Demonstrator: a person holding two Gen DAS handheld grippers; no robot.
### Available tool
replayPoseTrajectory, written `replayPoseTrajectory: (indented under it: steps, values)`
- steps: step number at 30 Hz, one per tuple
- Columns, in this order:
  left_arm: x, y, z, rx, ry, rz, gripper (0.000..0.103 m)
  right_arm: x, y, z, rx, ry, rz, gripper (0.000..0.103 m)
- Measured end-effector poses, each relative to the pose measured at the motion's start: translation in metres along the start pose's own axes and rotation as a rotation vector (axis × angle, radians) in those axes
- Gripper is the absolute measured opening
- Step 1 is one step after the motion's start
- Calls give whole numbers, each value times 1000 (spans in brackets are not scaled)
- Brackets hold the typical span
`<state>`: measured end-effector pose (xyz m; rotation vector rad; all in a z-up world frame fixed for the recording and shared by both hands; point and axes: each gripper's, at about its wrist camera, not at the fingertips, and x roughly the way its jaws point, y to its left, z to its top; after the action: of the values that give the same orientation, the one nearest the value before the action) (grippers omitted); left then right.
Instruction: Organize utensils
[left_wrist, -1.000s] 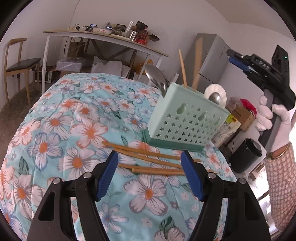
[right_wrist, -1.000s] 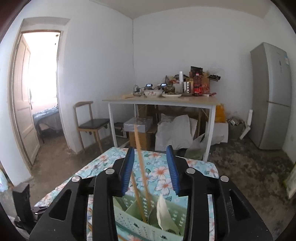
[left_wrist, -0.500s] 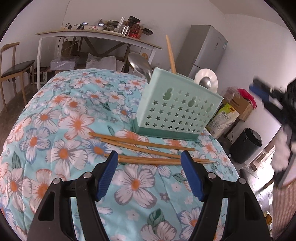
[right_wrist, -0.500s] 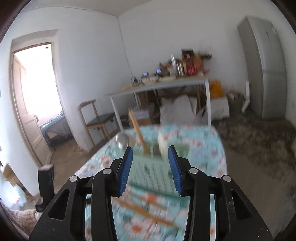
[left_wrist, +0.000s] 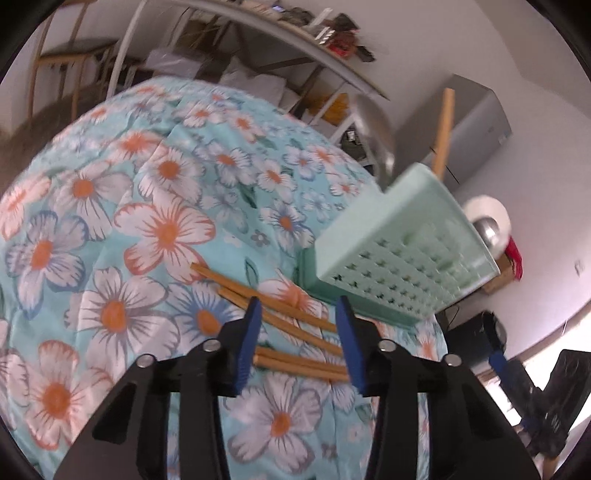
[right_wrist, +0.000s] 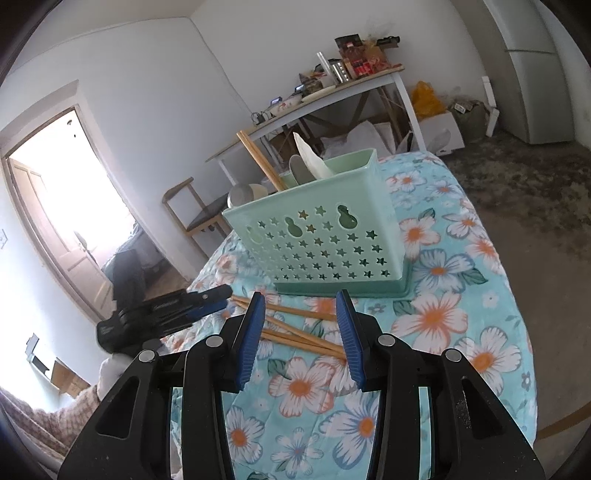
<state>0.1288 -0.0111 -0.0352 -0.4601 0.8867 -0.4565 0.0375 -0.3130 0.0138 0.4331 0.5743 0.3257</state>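
Several wooden chopsticks (left_wrist: 295, 328) (right_wrist: 295, 336) lie crossed on the floral cloth in front of a mint-green holder (left_wrist: 402, 258) (right_wrist: 325, 236) with star holes. The holder stands upright with chopsticks (right_wrist: 258, 158), a white spoon (right_wrist: 310, 158) and a metal spoon (right_wrist: 240, 194) in it. My left gripper (left_wrist: 299, 306) (right_wrist: 218, 301) hovers low over the loose chopsticks. Its jaws are closing, the sticks lie across the gap, and the pads are not pressing on them. From the opposite side my right gripper (right_wrist: 301, 297) points at the same sticks, open and holding nothing.
The floral tablecloth (right_wrist: 461, 314) drops off at its right edge to a bare floor. Behind stand a cluttered white table (right_wrist: 332, 92), a wooden chair (right_wrist: 195, 214) and a grey fridge (right_wrist: 535, 74). A white-gloved hand (right_wrist: 110, 369) holds the left gripper.
My left gripper rolled, moved in over the chopsticks and narrowed its jaws. My right gripper came down from above the holder to low in front of it.
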Motion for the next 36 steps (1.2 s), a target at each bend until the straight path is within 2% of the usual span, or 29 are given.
replayPoseTrajectory:
  steps: [6,12,19,27,30,36]
  values:
    - [21,13,-7,-111,96,5,33,0,-12,-5,15,8,12,39]
    - [31,23,-1,-224,136,1,31,0,-17,-9,29,19,19,39]
    - [44,30,6,-321,143,6,23,-4,-25,-11,55,5,23,39]
    - [39,38,0,-359,122,-7,11,-10,-27,-12,72,0,15,40]
    - [35,39,-3,-372,125,-32,2,-13,-27,-11,75,-6,9,40]
    - [22,31,-14,-365,140,-97,1,-17,-25,-10,76,-13,-1,40]
